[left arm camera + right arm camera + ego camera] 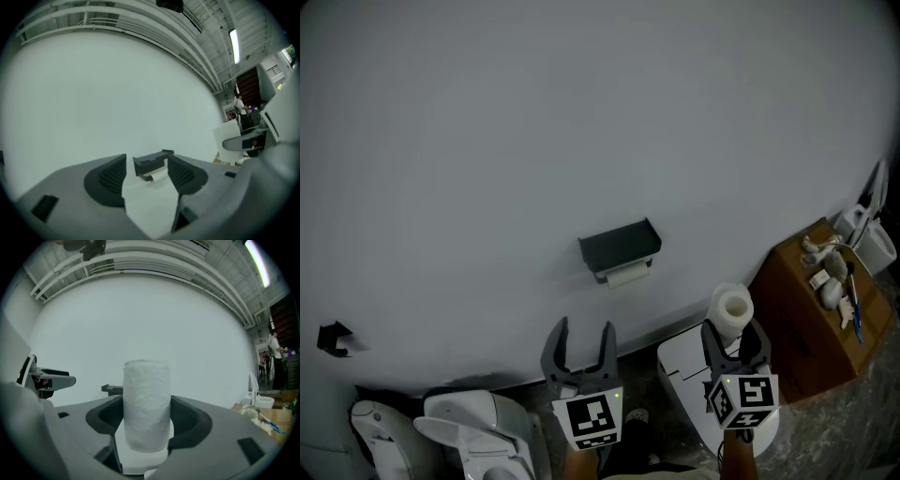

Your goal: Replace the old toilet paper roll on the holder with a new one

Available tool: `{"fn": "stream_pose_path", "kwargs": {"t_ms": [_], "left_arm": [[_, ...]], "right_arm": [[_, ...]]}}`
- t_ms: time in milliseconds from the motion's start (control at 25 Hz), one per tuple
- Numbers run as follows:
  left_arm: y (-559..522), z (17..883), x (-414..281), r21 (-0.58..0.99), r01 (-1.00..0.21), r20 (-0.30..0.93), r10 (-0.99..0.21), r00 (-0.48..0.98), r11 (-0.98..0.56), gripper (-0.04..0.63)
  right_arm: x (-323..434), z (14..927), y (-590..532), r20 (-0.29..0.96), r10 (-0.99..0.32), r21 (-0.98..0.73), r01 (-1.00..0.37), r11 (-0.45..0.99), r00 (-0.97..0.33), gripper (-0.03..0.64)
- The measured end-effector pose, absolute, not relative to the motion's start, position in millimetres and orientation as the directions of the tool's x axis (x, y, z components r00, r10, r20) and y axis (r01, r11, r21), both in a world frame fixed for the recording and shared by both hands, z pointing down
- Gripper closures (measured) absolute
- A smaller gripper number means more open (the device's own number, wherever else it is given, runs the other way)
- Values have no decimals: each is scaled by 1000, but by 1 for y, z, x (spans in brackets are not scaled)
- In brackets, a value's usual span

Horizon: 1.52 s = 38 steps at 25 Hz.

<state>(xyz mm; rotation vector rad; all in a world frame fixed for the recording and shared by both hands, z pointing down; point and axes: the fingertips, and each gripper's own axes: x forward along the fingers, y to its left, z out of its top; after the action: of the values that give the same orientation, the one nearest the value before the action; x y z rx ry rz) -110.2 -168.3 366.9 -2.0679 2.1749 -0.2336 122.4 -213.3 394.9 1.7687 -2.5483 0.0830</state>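
Grey two-jaw left gripper point(582, 330): stood at lower centre, jaws spread with nothing between them, aimed up at the pale wall point(487, 141).
Dark grey box-shaped wall holder point(620, 242): sat mid-frame, well apart from both grippers.
Thin white old roll point(625, 276): hung just under the holder's lid; probably best taken first by the free jaws, squarely across its width.
Thick white new roll point(732, 307): stood upright at lower right, clamped in the grey right gripper point(735, 339); best held back and squeezed lightly to spare the core.
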Motion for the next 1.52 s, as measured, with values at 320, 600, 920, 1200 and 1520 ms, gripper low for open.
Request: {"fn": "stream_pose_path", "kwargs": {"t_ms": [320, 600, 920, 1200, 1520], "left_arm": [[-236, 354, -122, -215, -976, -6, -1000, -24, 25, 336], [-279, 351, -129, -246, -969, -16, -1000, 9, -5, 337], [-299, 352, -141, -240, -971, -20, -1000, 23, -18, 336], [-301, 352, -142, -238, -971, -6, -1000, -7, 8, 336], [-298, 355, -136, -301, -953, 38, -999, -35, 22, 336]], "right_arm": [[108, 385, -275, 52, -941, -24, -942, 334, -335, 310], [97, 382, -315, 41, -946, -43, -946, 320, -322, 310], [81, 385, -336, 45, -942, -47, -943, 329, -331, 310], [74, 383, -347, 53, -926, -36, -928, 372, -373, 310], [74, 383, -354, 69, -909, -35, -911, 410, -411, 310]]}}
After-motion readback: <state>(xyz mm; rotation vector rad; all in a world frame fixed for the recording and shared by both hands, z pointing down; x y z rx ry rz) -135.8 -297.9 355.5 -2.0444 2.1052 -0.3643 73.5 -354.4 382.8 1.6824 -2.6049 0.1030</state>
